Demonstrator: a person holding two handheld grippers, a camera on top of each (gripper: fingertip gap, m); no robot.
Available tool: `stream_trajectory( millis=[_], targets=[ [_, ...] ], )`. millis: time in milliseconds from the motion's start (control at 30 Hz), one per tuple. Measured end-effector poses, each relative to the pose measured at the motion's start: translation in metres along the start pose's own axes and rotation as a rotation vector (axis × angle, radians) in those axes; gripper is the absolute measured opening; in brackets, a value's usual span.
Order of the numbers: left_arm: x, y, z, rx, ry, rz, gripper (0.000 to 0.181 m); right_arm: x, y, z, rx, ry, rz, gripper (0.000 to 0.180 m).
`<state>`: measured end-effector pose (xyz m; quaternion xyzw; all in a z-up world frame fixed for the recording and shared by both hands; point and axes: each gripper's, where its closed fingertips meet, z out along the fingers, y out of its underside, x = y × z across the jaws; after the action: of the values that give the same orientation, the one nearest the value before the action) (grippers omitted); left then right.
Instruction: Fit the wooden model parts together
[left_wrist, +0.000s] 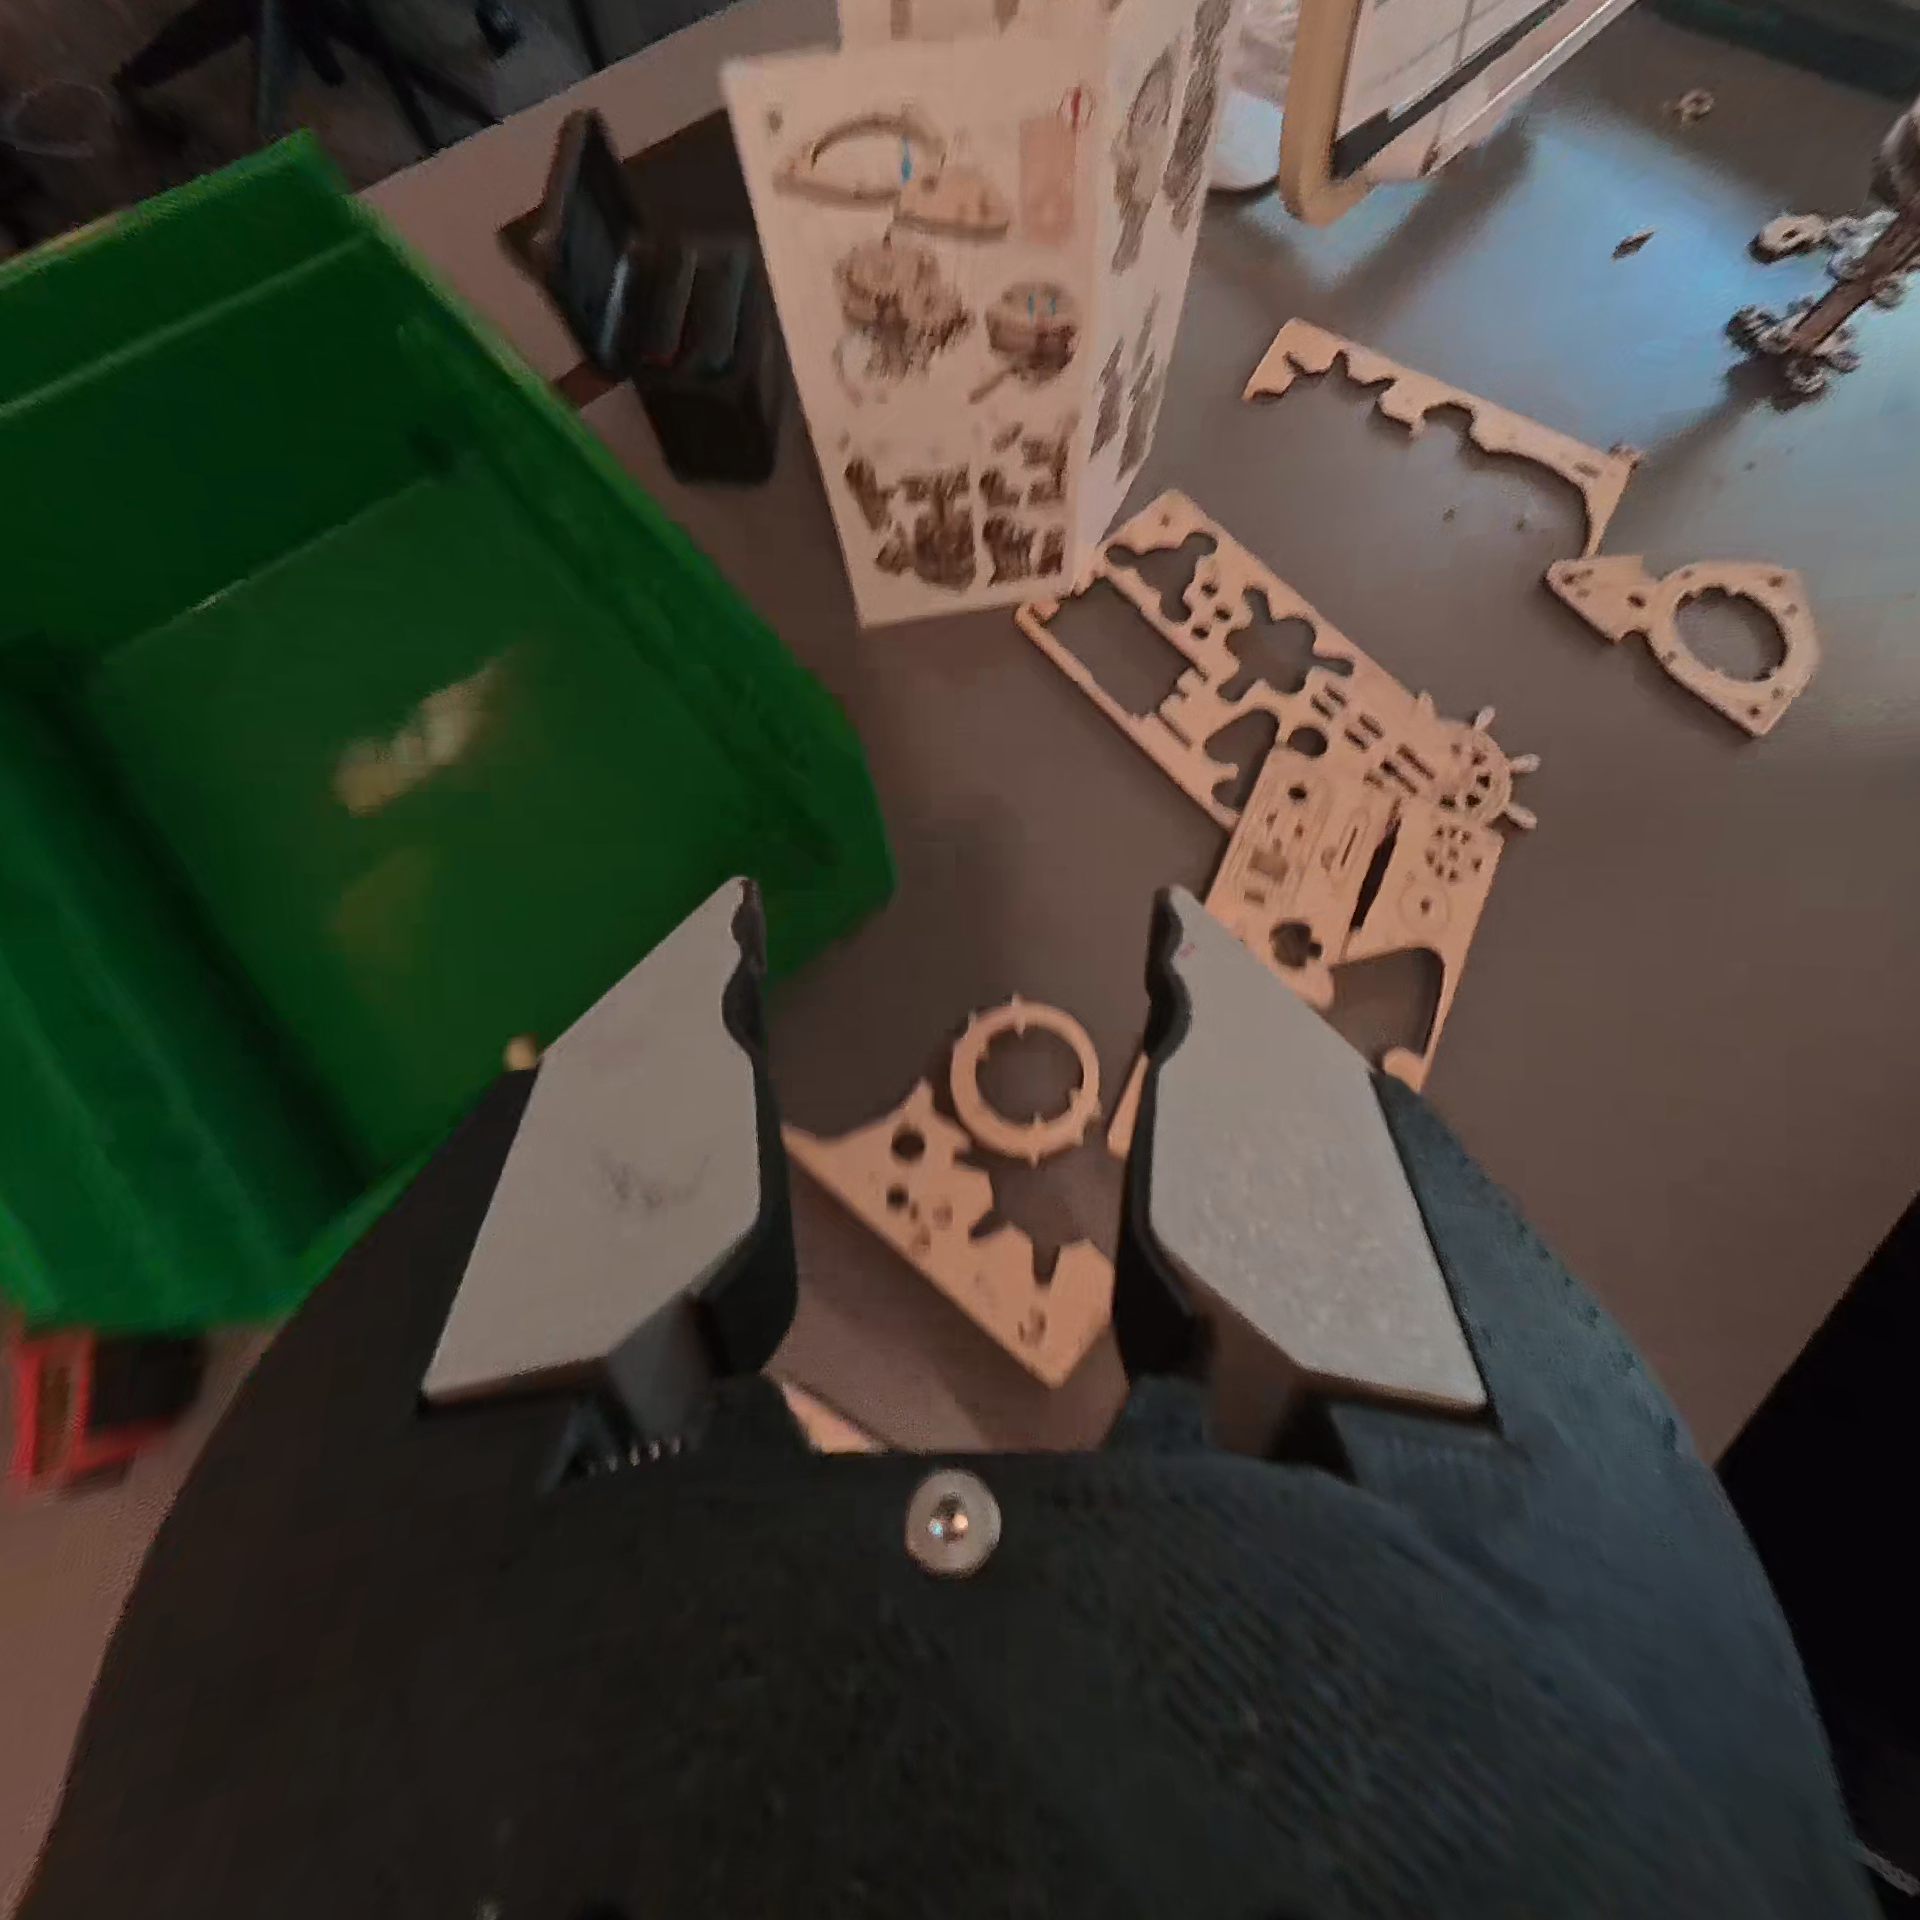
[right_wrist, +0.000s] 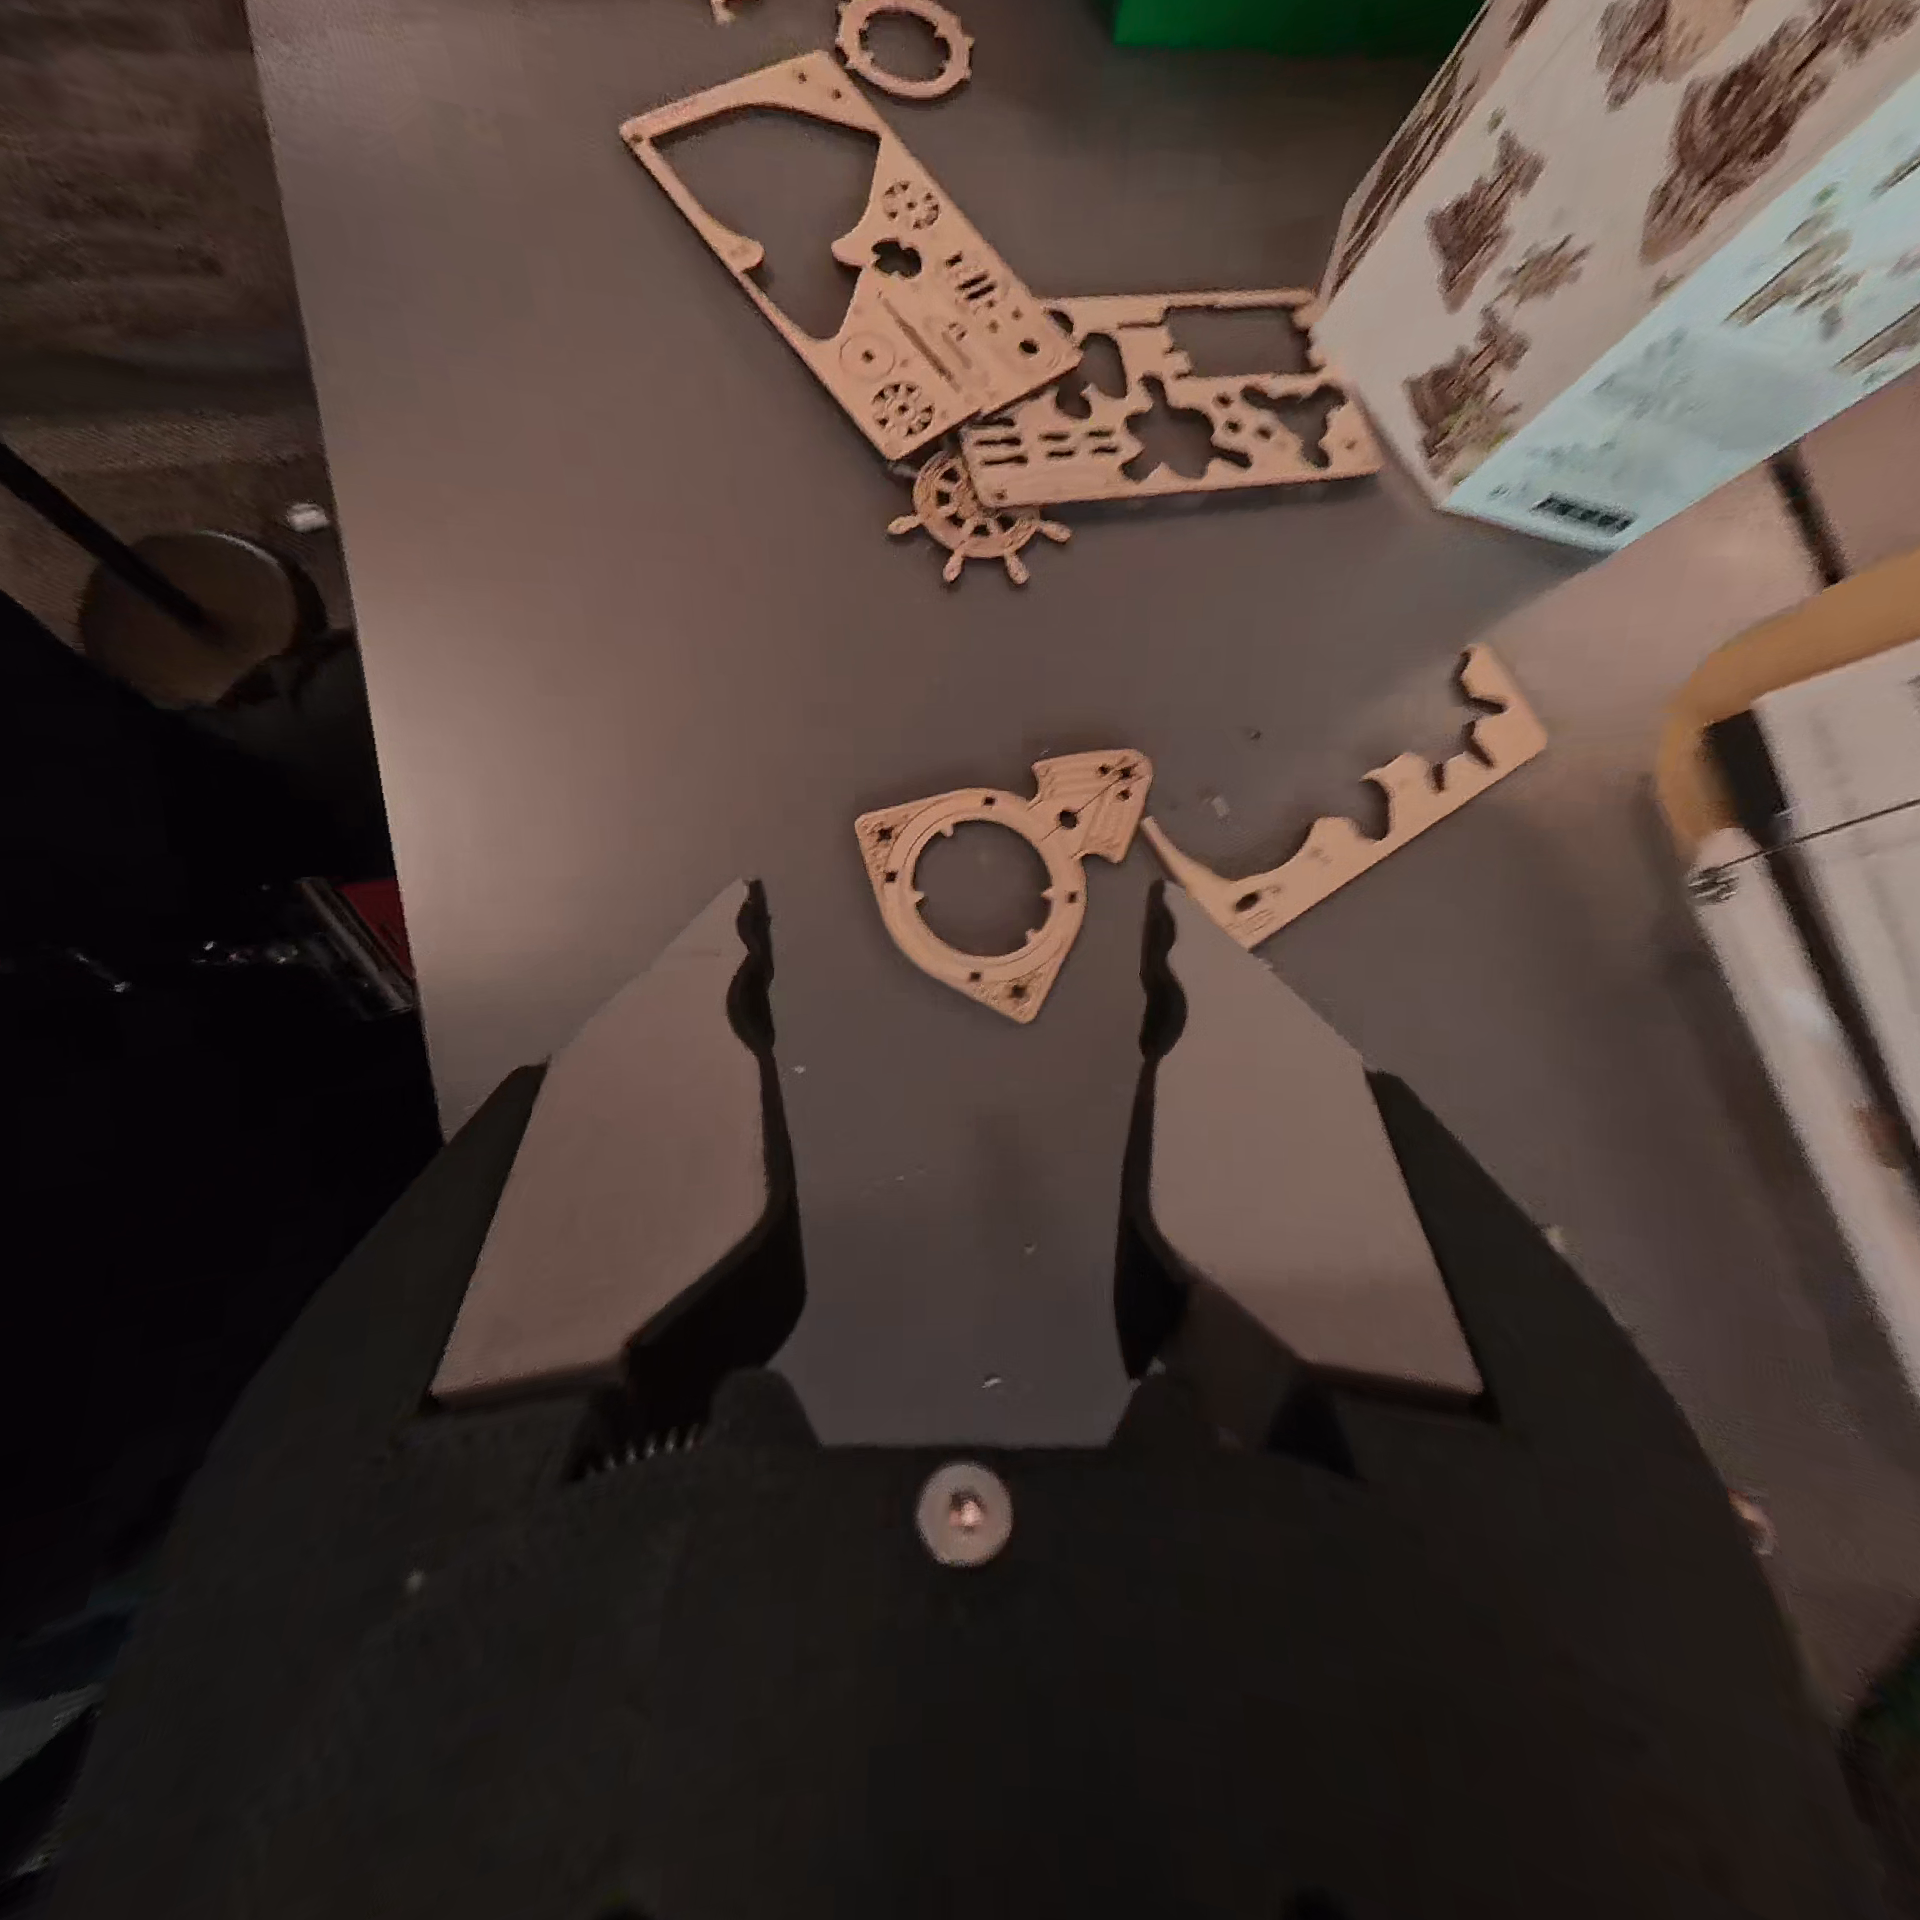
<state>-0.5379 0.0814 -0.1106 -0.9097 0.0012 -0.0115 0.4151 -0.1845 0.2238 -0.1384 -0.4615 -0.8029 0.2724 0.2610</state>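
Not much is built yet as far as I can tell. The grey table (right_wrist: 623, 727) is mostly a spread of loose stuff: a green bin (left_wrist: 364, 675) off to one side, the kit box (left_wrist: 966, 343) standing near the middle, then punched-out sheets (right_wrist: 1164, 416) overlapping beside it. Smaller bits lie apart: a ring plate (right_wrist: 977, 894), a ship's wheel (right_wrist: 971, 520) and a loose ring (left_wrist: 1023, 1081) on an offcut. Both the left gripper (left_wrist: 956, 935) and right gripper (right_wrist: 956, 935) are spread wide and empty, hovering over parts. Basically all the fitting looks left to do.
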Motion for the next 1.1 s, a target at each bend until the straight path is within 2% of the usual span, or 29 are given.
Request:
stream_trajectory(
  millis=[200, 333, 467, 567, 667, 867, 1000, 1033, 1100],
  targets=[
    [-0.005, 0.099, -0.078, -0.058, -0.215, -0.118, 0.074, -0.022, 0.031, 0.021, -0.004, -0.09, 0.046, 0.071],
    [0.002, 0.128, -0.089, -0.049, -0.204, -0.207, 0.074, -0.023, 0.026, 0.04, 0.024, -0.115, 0.045, 0.07],
    [0.03, 0.102, -0.058, -0.013, -0.115, -0.134, 0.073, -0.011, 0.008, 0.062, 0.077, -0.093, 0.041, 0.068],
    [0.054, 0.059, -0.018, 0.051, -0.055, -0.029, 0.072, 0.004, -0.004, 0.075, 0.126, -0.069, 0.057, 0.07],
    [0.053, 0.017, 0.017, 0.112, -0.071, -0.03, 0.078, 0.021, -0.014, 0.082, 0.176, -0.023, 0.067, 0.07],
    [0.055, -0.058, 0.043, 0.388, 0.036, -0.062, 0.072, 0.054, -0.017, 0.084, 0.231, 0.081, 0.086, 0.071],
    [0.053, -0.048, 0.068, 0.441, 0.039, -0.051, 0.066, 0.064, -0.003, 0.093, 0.24, 0.085, 0.149, 0.069],
    [0.057, -0.04, 0.074, 0.429, 0.074, -0.062, 0.063, 0.066, 0.0, 0.095, 0.229, 0.086, 0.154, 0.068],
    [0.085, -0.031, 0.073, 0.378, 0.26, -0.034, 0.062, 0.068, 0.006, 0.101, 0.199, 0.093, 0.144, 0.067]
  ],
)
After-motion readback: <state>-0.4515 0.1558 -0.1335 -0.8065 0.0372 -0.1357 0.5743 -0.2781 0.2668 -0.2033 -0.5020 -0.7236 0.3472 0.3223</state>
